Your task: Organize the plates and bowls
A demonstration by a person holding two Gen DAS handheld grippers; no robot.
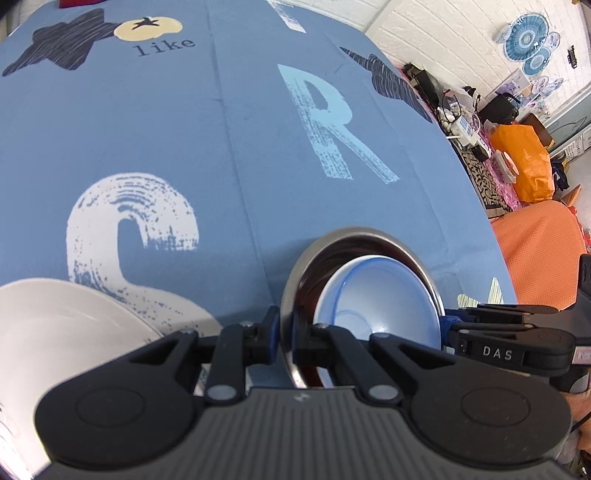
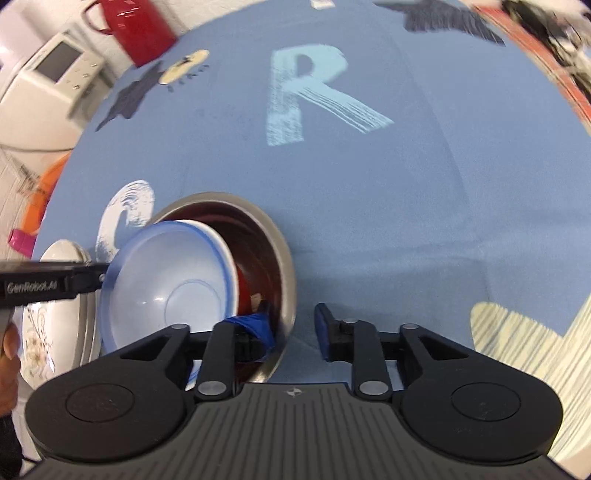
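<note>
My left gripper (image 1: 286, 334) is clamped on the near rim of the steel bowl (image 1: 328, 240), one finger outside the wall and one inside. A pale blue bowl (image 1: 380, 299) sits tilted inside the steel one, leaning against something dark red beneath it that I cannot identify. My right gripper (image 2: 295, 330) stands with its jaws apart, straddling the steel bowl's (image 2: 284, 258) right rim: the left finger is inside, the right finger (image 2: 323, 328) outside and clear of the wall, so it grips nothing.

The tablecloth (image 1: 221, 147) ahead of the bowls is bare and offers wide room forward and to the right. Its right edge curves close past the bowls, with an orange chair (image 1: 535, 251) just beyond it. To the left a white plate (image 1: 55, 332) lies near the steel bowl; from the right wrist camera it shows a floral pattern.

Readable writing: "like", a large "R" (image 1: 332, 122) and a large white "C" on the cloth, "DAS" on the right gripper and "GenRobot.AI" on the left one.

I count two bowls for certain, one plate and one red jug (image 2: 136, 26) at the far edge.
</note>
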